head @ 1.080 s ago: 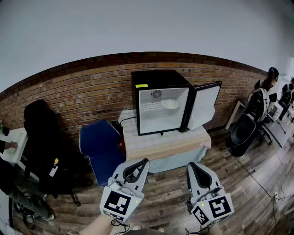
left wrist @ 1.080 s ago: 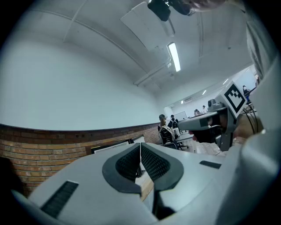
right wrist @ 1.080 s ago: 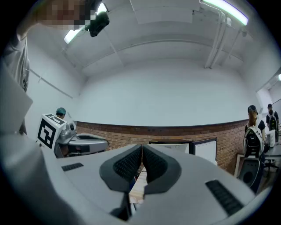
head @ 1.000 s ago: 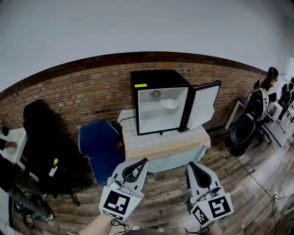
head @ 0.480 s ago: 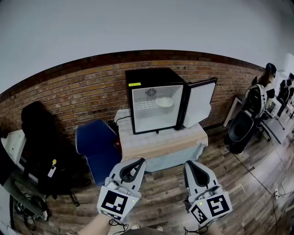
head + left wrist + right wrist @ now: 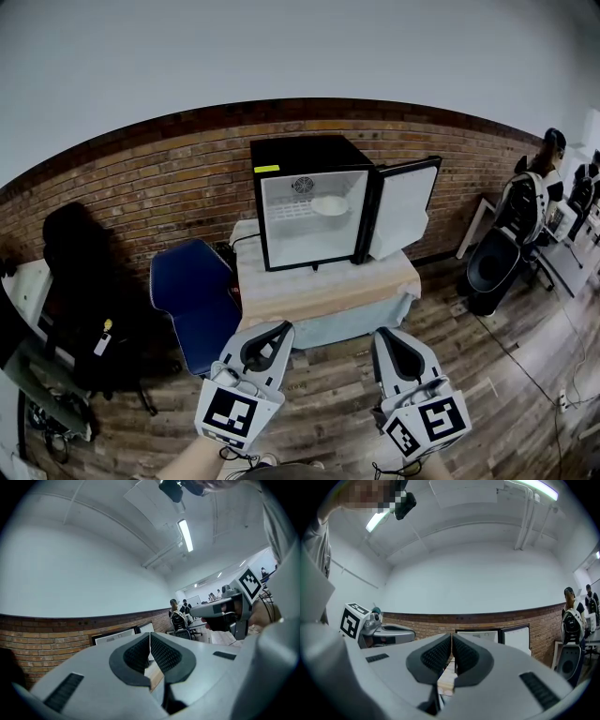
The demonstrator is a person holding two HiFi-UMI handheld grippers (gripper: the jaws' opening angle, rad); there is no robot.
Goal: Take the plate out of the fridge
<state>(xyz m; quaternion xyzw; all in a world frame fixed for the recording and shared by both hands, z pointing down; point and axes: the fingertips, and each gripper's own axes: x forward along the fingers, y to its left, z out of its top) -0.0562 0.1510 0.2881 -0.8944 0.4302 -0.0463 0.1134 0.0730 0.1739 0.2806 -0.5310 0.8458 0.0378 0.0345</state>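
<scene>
At twelve o'clock the plate (image 6: 330, 205) lies untaken in the open mini fridge (image 6: 295, 150), well beyond the closed, empty left gripper (image 6: 280, 327) and right gripper (image 6: 381, 335).

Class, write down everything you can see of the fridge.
The fridge is a small black cube with a white inside, standing on a cloth-covered table before the brick wall. Its door is swung open to the right. A yellow sticker sits on its top front edge. A wire shelf inside carries a pale plate.
</scene>
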